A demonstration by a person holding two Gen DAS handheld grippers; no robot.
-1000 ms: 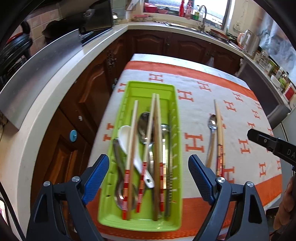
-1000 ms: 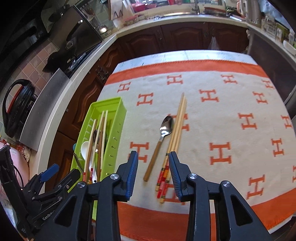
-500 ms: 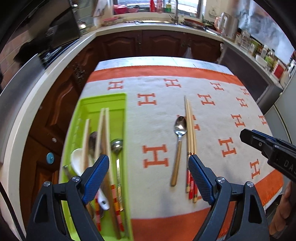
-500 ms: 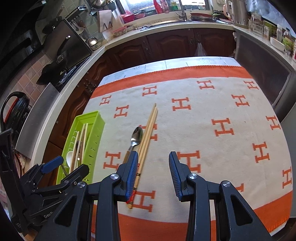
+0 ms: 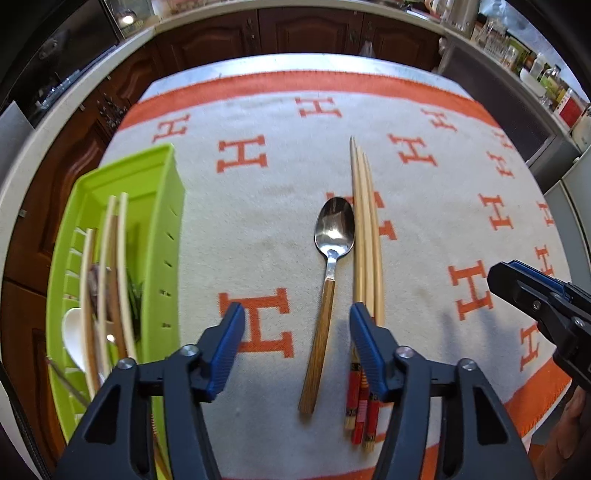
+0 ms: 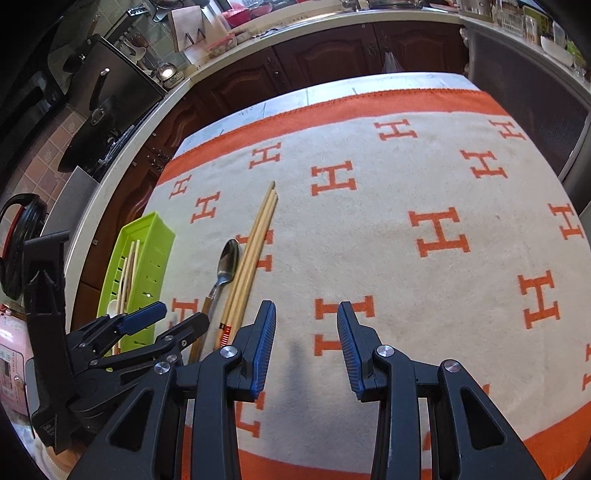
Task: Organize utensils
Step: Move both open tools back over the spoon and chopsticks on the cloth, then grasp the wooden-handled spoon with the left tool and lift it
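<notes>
A wooden-handled metal spoon (image 5: 327, 288) lies on the cloth, and several chopsticks (image 5: 364, 236) with red ends lie touching its right side. My left gripper (image 5: 297, 317) is open and empty, hovering low over the spoon's handle, which sits between the jaws. A green tray (image 5: 164, 206) at the left holds chopsticks, a white spoon and other utensils. In the right wrist view the spoon (image 6: 221, 280), chopsticks (image 6: 255, 247) and tray (image 6: 155, 251) lie to the left. My right gripper (image 6: 306, 317) is open and empty above bare cloth, to the right of the chopsticks.
A white cloth with orange H marks and an orange border (image 6: 424, 229) covers the table. Dark wooden cabinets and a countertop (image 6: 332, 26) curve round behind it. A stove and pans (image 6: 96, 110) stand at the left. The right gripper's tip (image 5: 535, 295) shows at the right of the left wrist view.
My left gripper has swung right from over the green tray to over the spoon and come closer to it. My right gripper has shifted right, off the chopsticks, to bare cloth.
</notes>
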